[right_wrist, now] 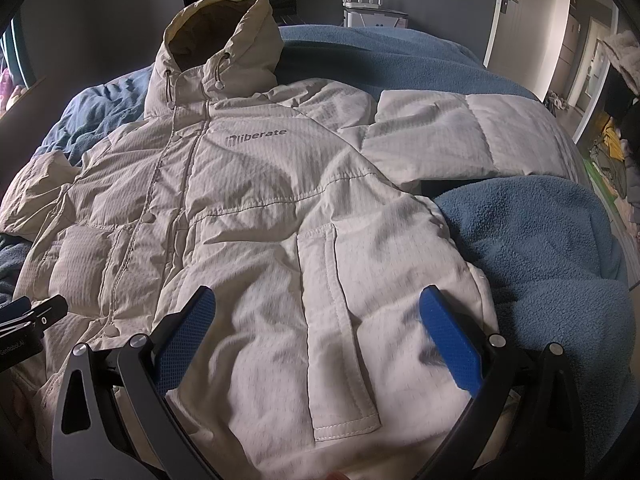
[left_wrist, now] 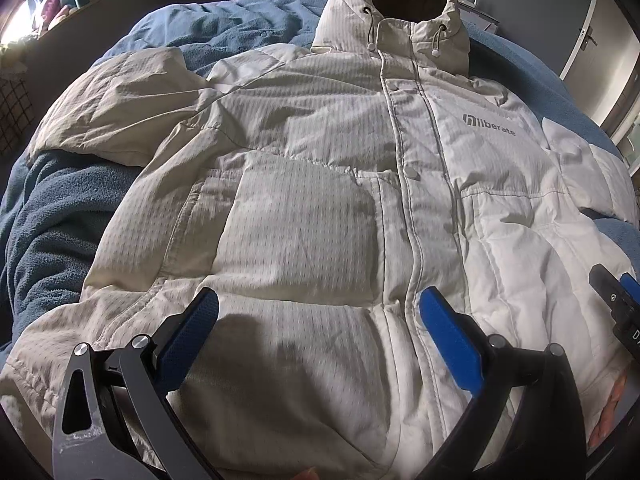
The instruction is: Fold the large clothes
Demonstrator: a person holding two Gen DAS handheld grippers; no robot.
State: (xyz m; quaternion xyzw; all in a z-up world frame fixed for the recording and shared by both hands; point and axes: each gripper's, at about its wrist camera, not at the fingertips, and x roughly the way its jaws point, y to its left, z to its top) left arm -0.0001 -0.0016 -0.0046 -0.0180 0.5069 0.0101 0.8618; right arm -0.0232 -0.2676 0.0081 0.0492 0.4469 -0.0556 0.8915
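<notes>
A cream hooded puffer jacket (left_wrist: 320, 184) lies front up and spread flat on a blue fleece blanket (left_wrist: 60, 220), hood at the far end. It also fills the right wrist view (right_wrist: 248, 220). Its one sleeve (left_wrist: 120, 100) lies out to the left, the other sleeve (right_wrist: 460, 136) out to the right. My left gripper (left_wrist: 318, 312) is open and empty, hovering over the jacket's lower hem left of the zip. My right gripper (right_wrist: 316, 312) is open and empty over the hem by the right pocket (right_wrist: 340, 340). Each gripper shows at the edge of the other's view.
The blue blanket (right_wrist: 540, 248) covers the bed around the jacket. A white router (right_wrist: 362, 4) stands behind the bed. A door (right_wrist: 520, 4) is at the far right, with clutter (right_wrist: 608, 140) on the floor beside the bed.
</notes>
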